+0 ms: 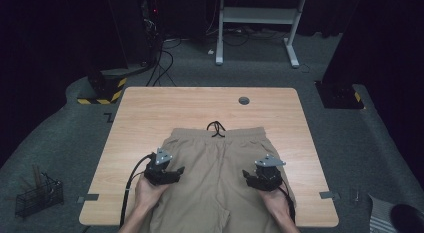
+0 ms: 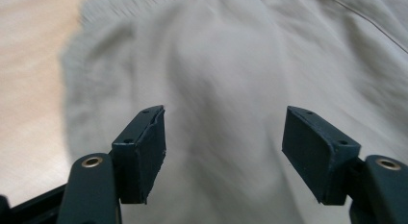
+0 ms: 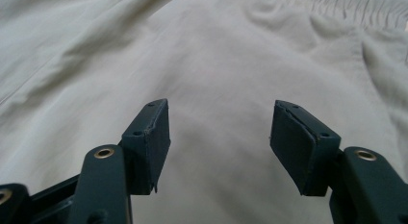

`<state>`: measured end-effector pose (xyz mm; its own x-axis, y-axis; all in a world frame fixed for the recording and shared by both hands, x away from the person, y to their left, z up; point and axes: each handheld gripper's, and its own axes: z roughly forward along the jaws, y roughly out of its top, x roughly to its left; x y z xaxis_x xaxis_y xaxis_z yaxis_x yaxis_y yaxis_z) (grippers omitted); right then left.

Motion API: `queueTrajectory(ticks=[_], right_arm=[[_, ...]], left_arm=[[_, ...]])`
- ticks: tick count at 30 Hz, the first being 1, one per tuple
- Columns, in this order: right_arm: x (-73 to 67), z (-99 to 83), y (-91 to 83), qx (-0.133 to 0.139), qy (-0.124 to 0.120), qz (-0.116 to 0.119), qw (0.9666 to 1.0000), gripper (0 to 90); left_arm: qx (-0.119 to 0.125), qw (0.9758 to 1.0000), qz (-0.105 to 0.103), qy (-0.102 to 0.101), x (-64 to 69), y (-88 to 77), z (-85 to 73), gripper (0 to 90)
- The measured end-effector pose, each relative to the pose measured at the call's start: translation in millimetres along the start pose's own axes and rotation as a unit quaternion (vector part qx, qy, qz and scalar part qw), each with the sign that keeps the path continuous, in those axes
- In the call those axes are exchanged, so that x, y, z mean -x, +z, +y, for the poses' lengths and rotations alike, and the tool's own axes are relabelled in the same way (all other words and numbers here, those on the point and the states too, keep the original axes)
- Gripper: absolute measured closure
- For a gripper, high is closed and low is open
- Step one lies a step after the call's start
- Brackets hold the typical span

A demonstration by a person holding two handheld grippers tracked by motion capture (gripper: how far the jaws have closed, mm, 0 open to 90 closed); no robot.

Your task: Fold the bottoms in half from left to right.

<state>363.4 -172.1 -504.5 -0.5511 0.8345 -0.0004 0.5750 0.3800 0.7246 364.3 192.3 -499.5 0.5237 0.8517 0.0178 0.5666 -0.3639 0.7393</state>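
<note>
A pair of khaki shorts (image 1: 217,165) lies flat on the wooden table (image 1: 150,108), waistband and black drawstring (image 1: 216,128) toward the far side. My left gripper (image 1: 177,171) hovers over the left leg of the shorts, jaws apart with only loose cloth (image 2: 226,80) beneath them. Over the right leg my right gripper (image 1: 246,175) points inward, and its jaws also stand apart above bare fabric (image 3: 221,84). In both gripper views the black pads (image 2: 144,147) (image 3: 298,142) grip nothing. Hands hold both grippers from the near edge.
A round grommet (image 1: 244,100) sits near the table's far edge. On the floor at the left stands a wire basket (image 1: 37,195). A white desk frame (image 1: 257,23) and cables lie beyond the table. Tape strips (image 1: 327,195) mark the near corners.
</note>
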Motion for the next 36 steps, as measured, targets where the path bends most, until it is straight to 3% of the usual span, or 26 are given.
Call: queueTrajectory(ticks=[5,9,11,15,23,28,31,36], right_arm=[[5.0,9.5,8.4,0.013,-0.002,-0.012,0.9998,40.3],[8.6,15.8,15.4,0.017,0.002,-0.013,0.9998,40.4],[9.8,18.5,18.2,0.023,0.002,-0.01,0.9997,40.6],[9.6,21.6,24.5,0.026,0.001,-0.005,0.9996,41.0],[1.2,30.2,28.8,0.034,-0.016,0.005,0.9993,40.7],[2.6,32.9,38.6,0.031,-0.007,0.0,0.9995,36.4],[4.2,33.1,42.1,0.036,0.0,-0.007,0.9993,33.6],[6.4,30.9,52.1,0.015,0.001,-0.007,0.9999,32.2]], left_arm=[[-0.012,0.9994,0.03,-0.011,-20.4,11.9,15.1,30.4],[-0.02,0.9981,0.045,-0.037,-39.3,24.3,21.8,29.4],[-0.007,0.9968,0.055,-0.058,-48.1,28.5,22.3,30.8],[-0.023,0.9956,0.06,-0.069,-58.7,36.5,22.7,31.2],[-0.04,0.9951,0.059,-0.069,-66.5,48.1,25.2,35.3],[-0.052,0.9943,0.06,-0.072,-68.7,52.0,24.7,34.5],[-0.048,0.9948,0.056,-0.07,-67.5,52.8,25.8,39.0],[-0.042,0.9957,0.043,-0.07,-64.1,52.3,26.1,53.7]])
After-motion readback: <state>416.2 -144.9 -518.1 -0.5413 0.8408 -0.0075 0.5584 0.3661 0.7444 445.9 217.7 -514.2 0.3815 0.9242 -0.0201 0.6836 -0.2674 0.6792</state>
